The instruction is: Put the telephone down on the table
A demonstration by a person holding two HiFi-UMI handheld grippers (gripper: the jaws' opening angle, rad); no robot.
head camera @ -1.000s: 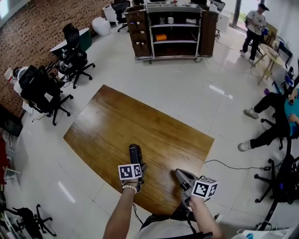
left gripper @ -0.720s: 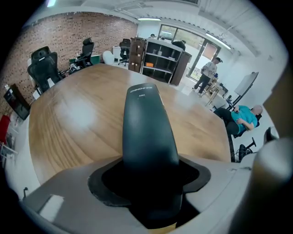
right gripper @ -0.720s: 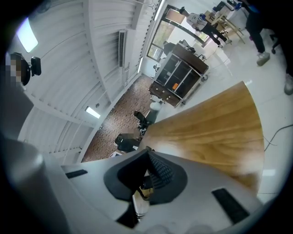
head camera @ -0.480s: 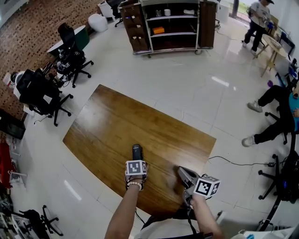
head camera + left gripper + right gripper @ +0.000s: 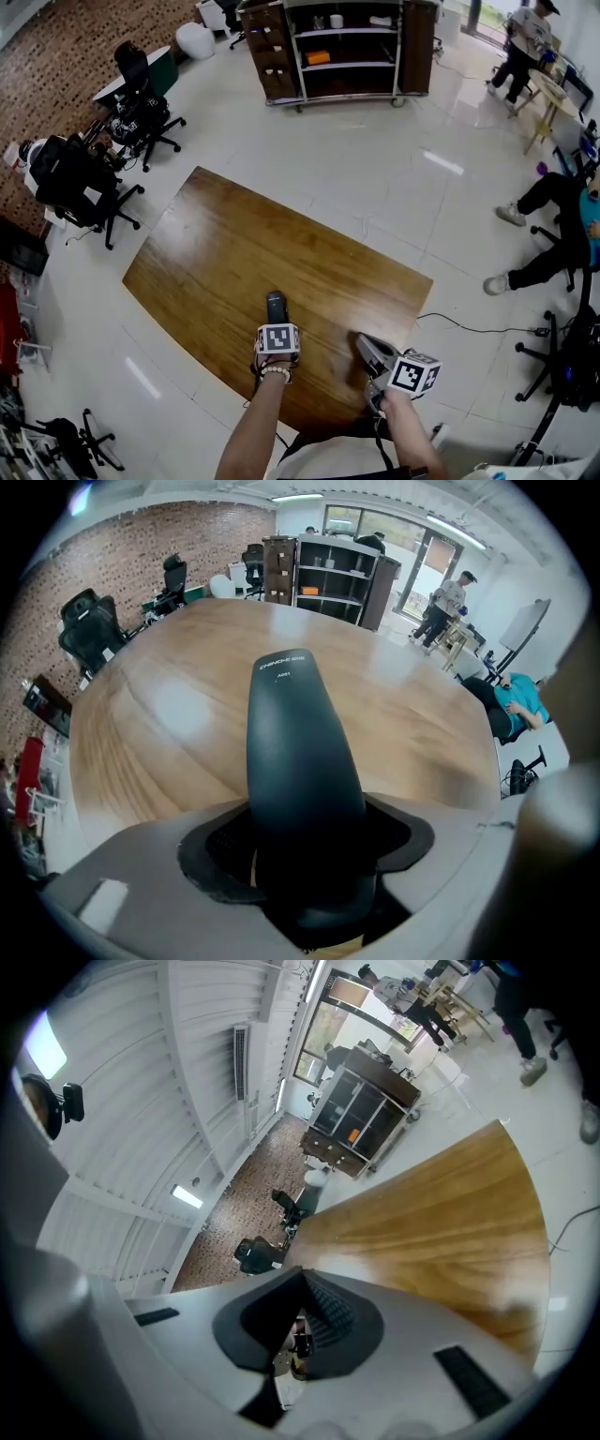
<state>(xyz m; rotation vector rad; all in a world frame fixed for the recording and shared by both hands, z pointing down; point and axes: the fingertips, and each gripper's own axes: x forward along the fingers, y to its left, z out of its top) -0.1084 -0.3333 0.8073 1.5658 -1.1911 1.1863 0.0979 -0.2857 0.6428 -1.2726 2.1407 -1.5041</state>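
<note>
A black telephone handset (image 5: 276, 306) points away from me over the near part of the wooden table (image 5: 225, 244). My left gripper (image 5: 276, 321) aims steeply down and grips its near end. In the left gripper view the handset (image 5: 295, 733) rises between the dark pads (image 5: 211, 841), and the jaws of my left gripper (image 5: 305, 860) are opening. Whether its far tip touches the wood is unclear. To its right, my right gripper (image 5: 364, 343) hangs over the table's near edge. In the right gripper view, my right gripper (image 5: 302, 1274) is shut, its pads meeting with nothing between them.
A dark shelf cabinet (image 5: 337, 47) stands beyond the table. Black office chairs (image 5: 75, 178) crowd the left side by a brick wall. A seated person (image 5: 553, 234) is at the right, another person (image 5: 525, 37) stands far right, and a cable (image 5: 469, 328) runs across the floor.
My left gripper has tipped further down and sunk toward the table with the handset. The right gripper has drifted a little sideways.
</note>
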